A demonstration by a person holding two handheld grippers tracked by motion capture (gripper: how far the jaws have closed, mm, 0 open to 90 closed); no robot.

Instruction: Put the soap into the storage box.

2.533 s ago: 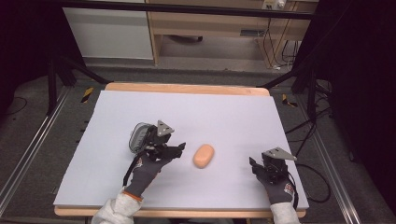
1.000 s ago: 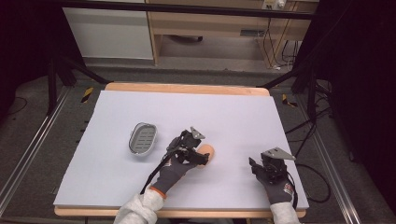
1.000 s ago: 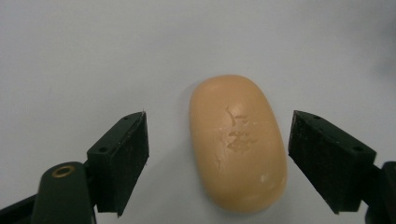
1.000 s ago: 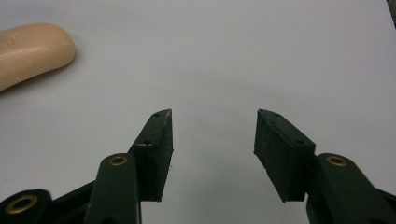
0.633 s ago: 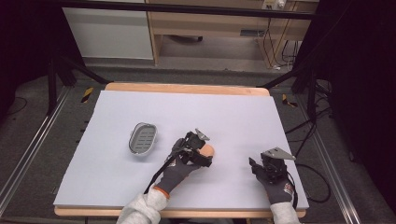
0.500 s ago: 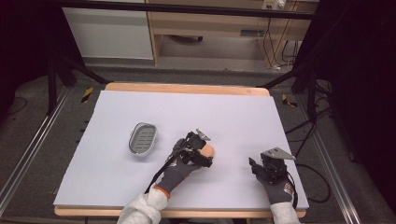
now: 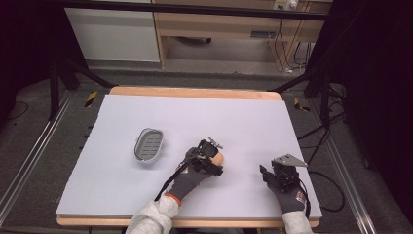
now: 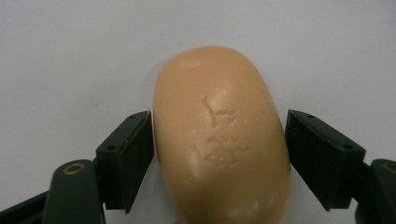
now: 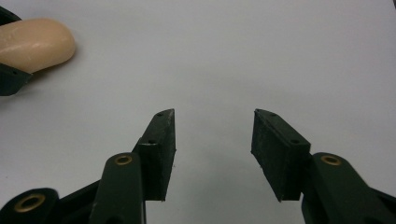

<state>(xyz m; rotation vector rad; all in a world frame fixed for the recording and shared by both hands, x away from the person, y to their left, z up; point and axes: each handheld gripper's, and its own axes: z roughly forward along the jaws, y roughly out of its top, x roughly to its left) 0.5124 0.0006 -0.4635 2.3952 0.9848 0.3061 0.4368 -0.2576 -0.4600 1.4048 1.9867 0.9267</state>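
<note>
Both tongs sit low over the white table (image 7: 146, 204), and the soap (image 8: 219, 135) is the landmark here. Left tongs (image 8: 219, 154) straddle the peach bar: its jaws have just been closing, and in the left gripper view both pads lie against the soap's flanks, the left one touching, the right one touching or a hair off, so the bar looks clamped while lying flat on the table. That close view also shows faint raised marks on the soap's top, which the high view cannot resolve. From the high view the soap (image 7: 219, 158) peeks out just beyond the left tongs (image 7: 210, 152), with a grey soap dish (image 7: 148, 145) well to its left. Right tongs (image 7: 272, 176) rest well to the soap's right, jaws apart and holding nothing; the right gripper view shows bare table between them (image 9: 212, 154) and the soap (image 9: 35, 42) far off at upper left.
</note>
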